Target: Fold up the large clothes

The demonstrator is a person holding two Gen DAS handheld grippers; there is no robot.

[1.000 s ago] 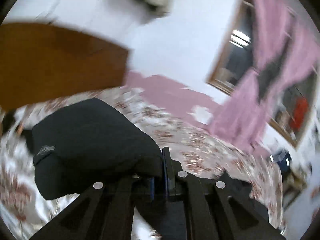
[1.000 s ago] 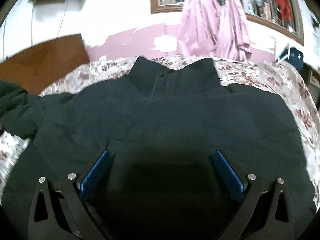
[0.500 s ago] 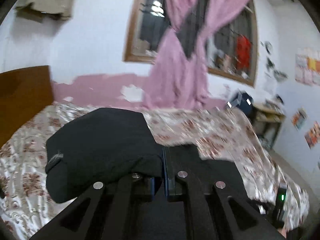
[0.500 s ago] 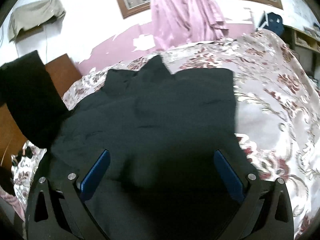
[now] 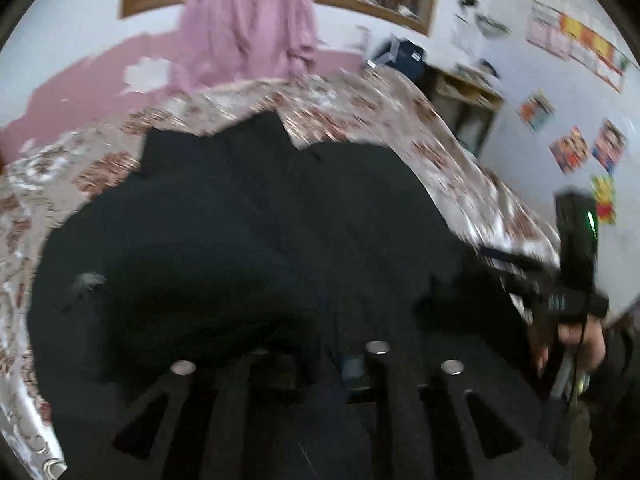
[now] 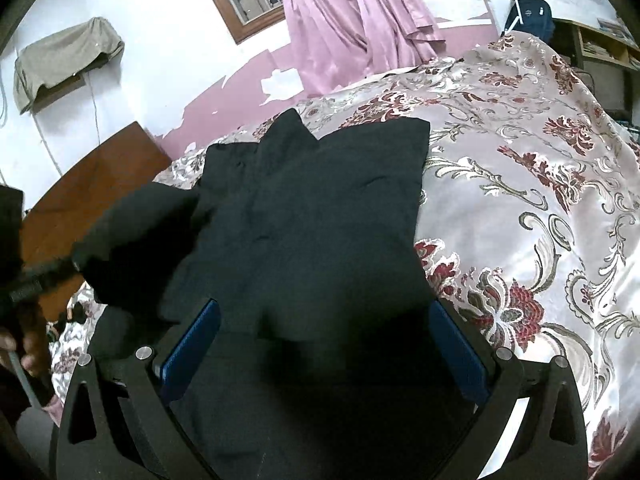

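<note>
Floral bedspread under a window hung with pink curtains: the black jacket lies spread across the bed, its sleeve carried over the body. My left tool has just been parting, sleeve cloth between its pads; my right tool hovers spread wide over the hem.

A large dark jacket is spread flat on the floral bedspread, collar pointed toward the far edge. Its right side is folded straight; its left sleeve is bunched over the body.
</note>
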